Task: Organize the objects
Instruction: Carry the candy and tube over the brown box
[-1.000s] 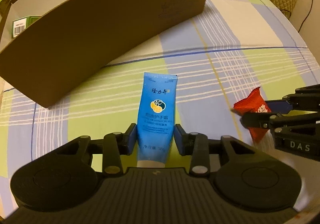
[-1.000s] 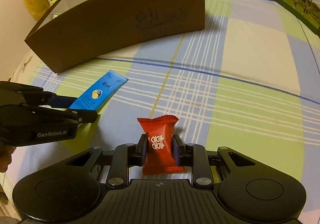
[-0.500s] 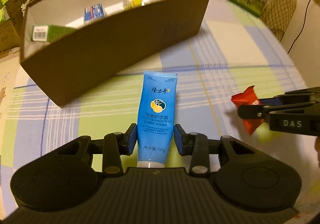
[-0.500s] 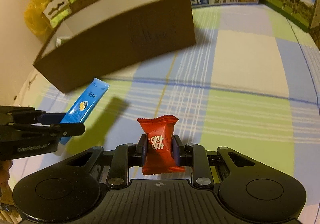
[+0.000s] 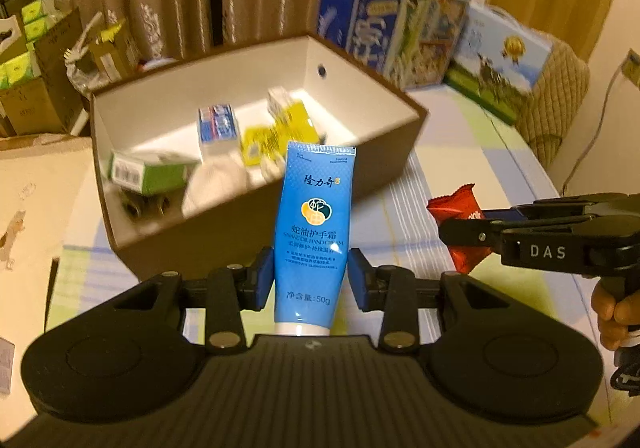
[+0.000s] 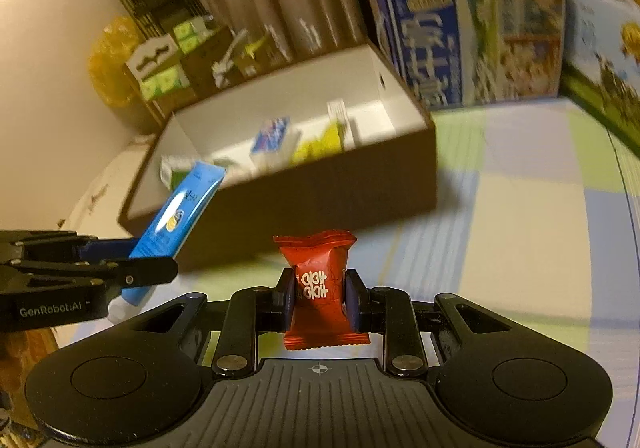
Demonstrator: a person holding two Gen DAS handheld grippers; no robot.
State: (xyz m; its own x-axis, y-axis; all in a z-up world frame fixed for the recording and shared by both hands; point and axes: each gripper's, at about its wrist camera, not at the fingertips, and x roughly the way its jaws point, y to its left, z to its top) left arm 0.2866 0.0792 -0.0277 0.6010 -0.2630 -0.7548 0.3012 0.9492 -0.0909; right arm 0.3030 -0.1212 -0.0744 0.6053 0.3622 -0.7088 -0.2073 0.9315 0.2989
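- Left claw (image 5: 311,280) is clamping the blue hand-cream tube (image 5: 314,232) low on its body, just above the white cap end; the crimped tail is pointing up and away toward the box. The tube is hanging clear of the bench.
- Tube is looking light and soft-walled, glossy — probably slick. Judging the lower body near the cap shoulder the firmer place to hold; a hard squeeze higher up would likely dent it.
- Right claw (image 6: 319,298) is pinching the red snack packet (image 6: 320,288) across its middle, sealed fins sticking out above and below the pads. It is also off the bench.
- Packet is appearing very light, crinkly, air-puffed — likely to slide or rotate if the pinch loosens; contents possibly crushable.
- The two claws are sitting side by side, near each other but not touching.
- Beyond both, the open brown box (image 5: 400,151) is standing on the checked bench (image 6: 520,232), already carrying several small cartons and yellow packs; details there are blurring.
- Both items are sitting short of the box's near wall, by my reading.
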